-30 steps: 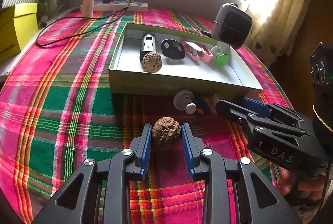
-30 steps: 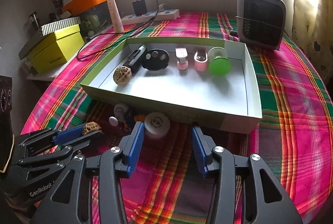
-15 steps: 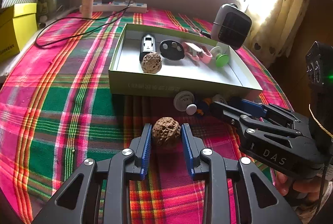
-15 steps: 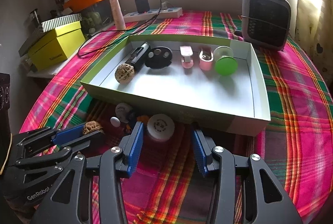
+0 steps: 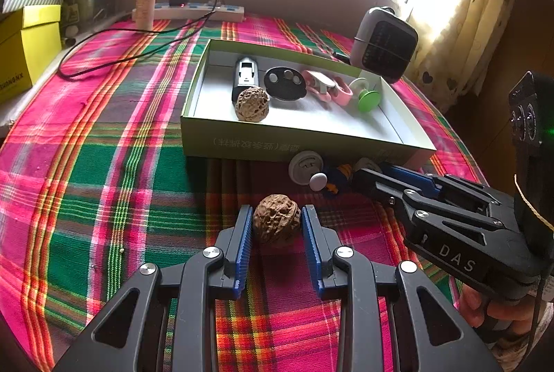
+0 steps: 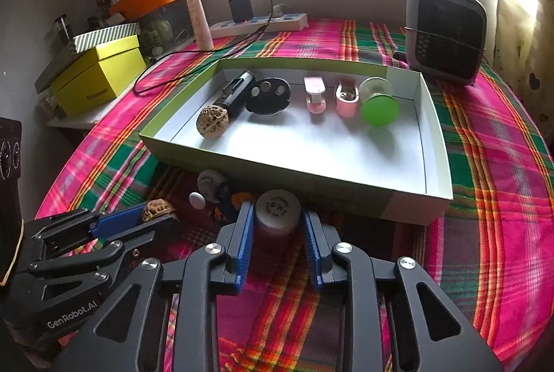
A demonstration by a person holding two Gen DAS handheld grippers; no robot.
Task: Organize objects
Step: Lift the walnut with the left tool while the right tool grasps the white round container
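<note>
Gripping a walnut, the left gripper waits; the right gripper, jaws just closing around a white-capped jar, sits directly before the box.

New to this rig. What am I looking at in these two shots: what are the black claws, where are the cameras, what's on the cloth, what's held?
No robot arm here: a person holds one handheld claw in each hand, and each claw carries a fisheye camera that looks along its fingers.

Left wrist view: the left claw is shut on a walnut. The right claw shows at the right.

Right wrist view: the right claw has just been closing, and its pads now sit against a small white-capped jar.

On the plaid tablecloth stands a shallow green box. It holds a second walnut, a black device, a black disc, two pink items and a green-capped piece. A few small items lie in front of the box.
</note>
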